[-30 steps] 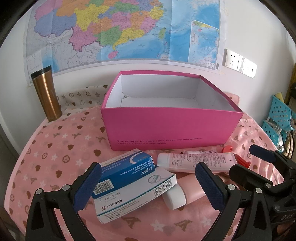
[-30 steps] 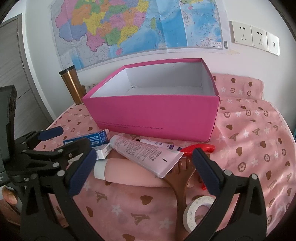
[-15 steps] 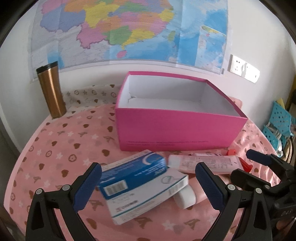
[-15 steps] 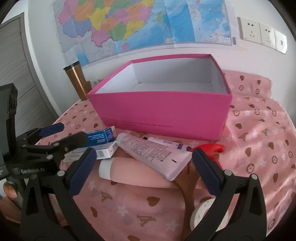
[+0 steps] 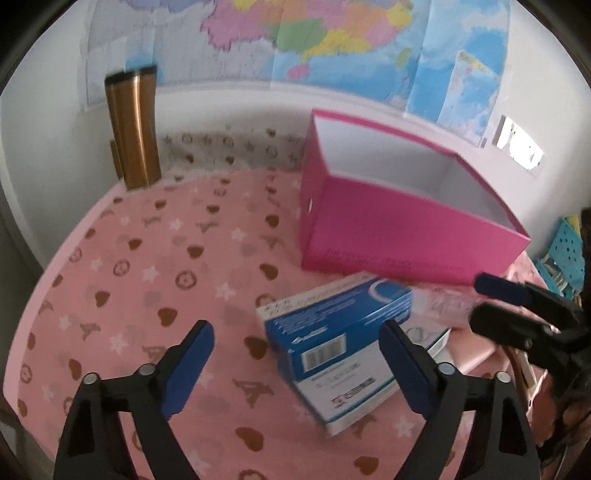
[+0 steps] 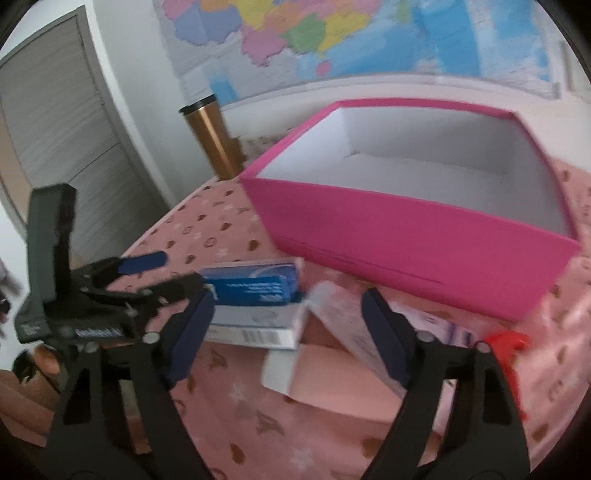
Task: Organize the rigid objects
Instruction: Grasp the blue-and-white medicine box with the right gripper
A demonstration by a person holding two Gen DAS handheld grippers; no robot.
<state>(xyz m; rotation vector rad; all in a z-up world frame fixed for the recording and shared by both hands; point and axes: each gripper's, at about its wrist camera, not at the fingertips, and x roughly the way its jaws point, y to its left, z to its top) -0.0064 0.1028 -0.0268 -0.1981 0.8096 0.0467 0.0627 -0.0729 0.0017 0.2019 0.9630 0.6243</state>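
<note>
Two hand-held grippers tilt down over the tabletop (image 5: 155, 266).
Your left hand-held gripper (image 5: 295, 363) and right hand-held gripper (image 6: 286, 325) are closing, neither gripping anything.

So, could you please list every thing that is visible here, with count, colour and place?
storage box: 1, pink with a white inside, open, at the back of the table
blue carton: 1, on the white carton
white carton: 1, under the blue carton
tube: 1, pale pink, before the box
tumbler: 1, copper, by the wall
tablecloth: 1, pink
map: 1, on the wall
left hand-held gripper: black, blue pads, closing
right hand-held gripper: same, closing
</note>
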